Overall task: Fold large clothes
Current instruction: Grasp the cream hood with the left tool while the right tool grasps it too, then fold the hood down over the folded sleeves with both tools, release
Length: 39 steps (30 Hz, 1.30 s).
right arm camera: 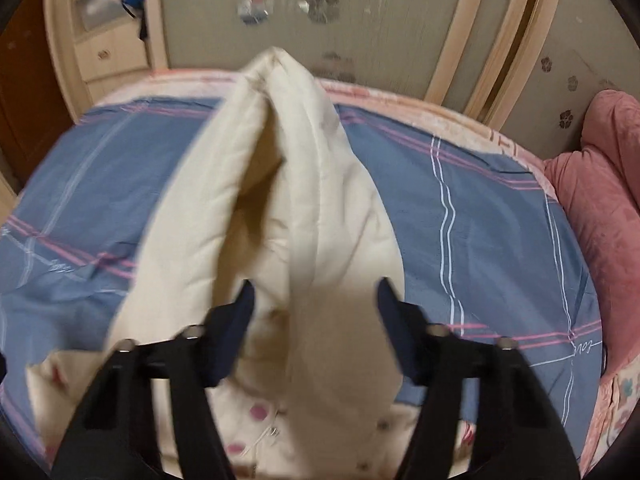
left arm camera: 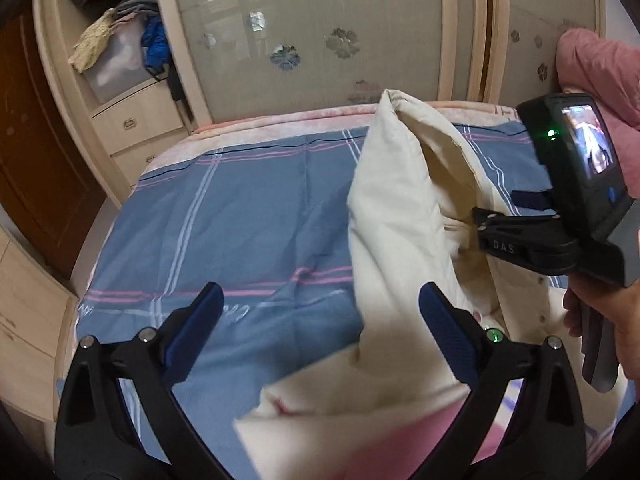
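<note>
Blue plaid bed (right arm camera: 480, 216), cream garment (right arm camera: 280, 184) (bunched) between the spread right hand-held gripper (right arm camera: 314, 296).

The left gripper (left arm camera: 320, 320), black-armed with blue ribbed pads, is seen at the bottom of its own view with jaws spread wide, nothing pressed between them. The right gripper (left arm camera: 496, 208), gripped by a bare hand (left arm camera: 608, 320) at that frame's right edge, is pointed leftward; whether its pads pinch anything cannot be told.
</note>
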### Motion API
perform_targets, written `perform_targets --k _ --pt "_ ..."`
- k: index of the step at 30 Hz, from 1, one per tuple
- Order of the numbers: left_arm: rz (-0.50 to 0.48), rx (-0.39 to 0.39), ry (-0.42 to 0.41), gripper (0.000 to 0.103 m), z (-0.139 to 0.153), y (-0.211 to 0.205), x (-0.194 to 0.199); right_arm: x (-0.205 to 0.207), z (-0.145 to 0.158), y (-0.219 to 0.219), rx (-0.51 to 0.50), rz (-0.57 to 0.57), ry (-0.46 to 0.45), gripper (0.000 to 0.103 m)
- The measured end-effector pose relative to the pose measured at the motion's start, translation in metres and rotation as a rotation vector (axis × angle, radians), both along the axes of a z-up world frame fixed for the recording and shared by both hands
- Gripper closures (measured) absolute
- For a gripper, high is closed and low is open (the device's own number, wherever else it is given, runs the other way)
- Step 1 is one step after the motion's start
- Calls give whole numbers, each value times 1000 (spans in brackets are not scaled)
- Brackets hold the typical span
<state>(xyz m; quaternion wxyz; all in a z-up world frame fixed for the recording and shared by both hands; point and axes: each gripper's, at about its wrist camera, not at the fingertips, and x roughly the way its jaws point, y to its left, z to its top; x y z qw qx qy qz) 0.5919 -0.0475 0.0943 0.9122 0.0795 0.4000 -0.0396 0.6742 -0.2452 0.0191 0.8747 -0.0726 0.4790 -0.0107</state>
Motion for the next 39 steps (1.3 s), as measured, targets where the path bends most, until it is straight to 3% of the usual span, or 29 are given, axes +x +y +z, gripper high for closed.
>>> perform_targets --k 1,4,12,13,14,15,16,17,22,25,32,35,39 --pt "-13 9 2 4 -4 -9 9 4 -1 -9 9 -18 -1 83" --pt "-43 61 10 4 -14 -39 28 2 6 -54 92 -88 -32 97" --pt "-67 265 25 8 -45 -133 73 -12 16 -94 172 -58 -75 99" --pt "-62 285 43 21 -51 -140 78 -16 17 -94 176 -54 -83 100" --pt "-34 294 61 46 -56 -142 84 -16 19 -93 180 -51 -89 100" --pt "-3 273 83 59 -58 -138 89 -18 20 -93 182 -47 -95 100" --pt "40 204 110 82 -59 -128 92 -20 20 -93 182 -43 -101 100" --pt "61 166 120 94 -58 -121 94 -24 20 -94 185 -39 -104 100" --pt "123 83 86 99 -46 -75 74 -47 29 -105 223 -40 -148 100" --pt "91 69 75 99 -27 -50 47 -71 40 -109 253 -33 -161 100" --pt "-45 -98 72 99 16 -7 -65 -180 71 -130 381 -2 -234 100" --pt "-104 -159 75 99 14 8 -123 -243 68 -146 422 3 -276 100" --pt "-149 -196 112 98 -19 19 -195 -316 48 -163 452 0 -298 100"
